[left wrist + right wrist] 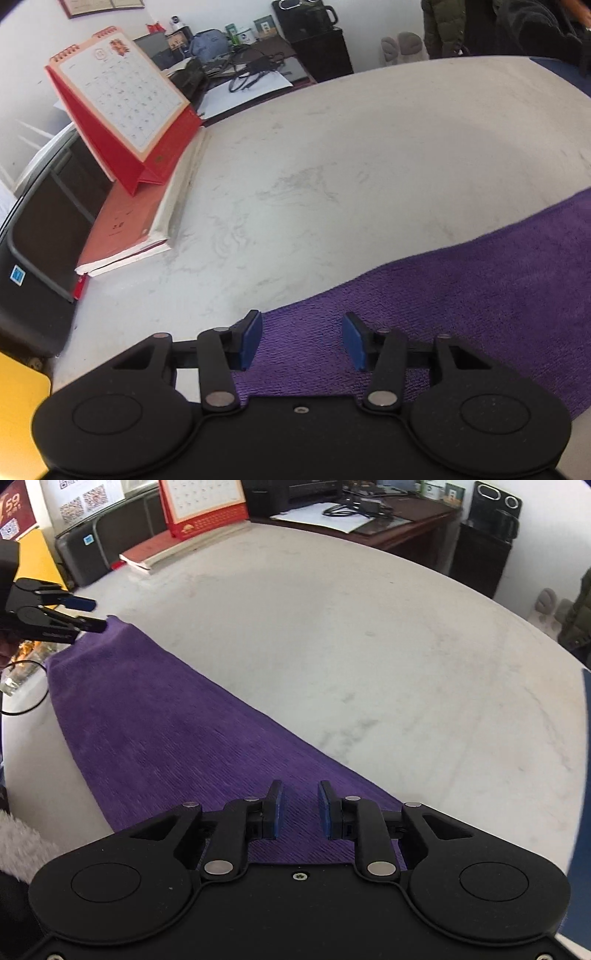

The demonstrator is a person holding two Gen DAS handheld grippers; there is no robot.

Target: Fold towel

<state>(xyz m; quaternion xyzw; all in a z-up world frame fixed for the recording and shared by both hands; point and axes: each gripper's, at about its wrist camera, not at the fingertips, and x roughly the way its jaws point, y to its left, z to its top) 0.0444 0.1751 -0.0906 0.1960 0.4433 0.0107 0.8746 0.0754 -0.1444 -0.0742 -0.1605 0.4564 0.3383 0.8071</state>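
A purple towel (461, 295) lies flat as a long strip across the white marble-look table (332, 166). My left gripper (301, 338) hovers over the strip's left end, jaws open, with nothing clamped between the blue pads. In the right wrist view the towel (166, 720) runs from the far left down to my right gripper (300, 805). That gripper stands over the towel's near end with a narrow gap between its pads and no cloth pinched. The left gripper (90, 613) shows at the far left, its lower finger beside the towel's far corner.
A red desk calendar (118, 99) stands on a red book (125, 225) at the table's left edge. A cluttered dark desk (251, 74) lies beyond. A person in a dark jacket (517, 29) stands at the far side. A blue object (580, 812) borders the table's right edge.
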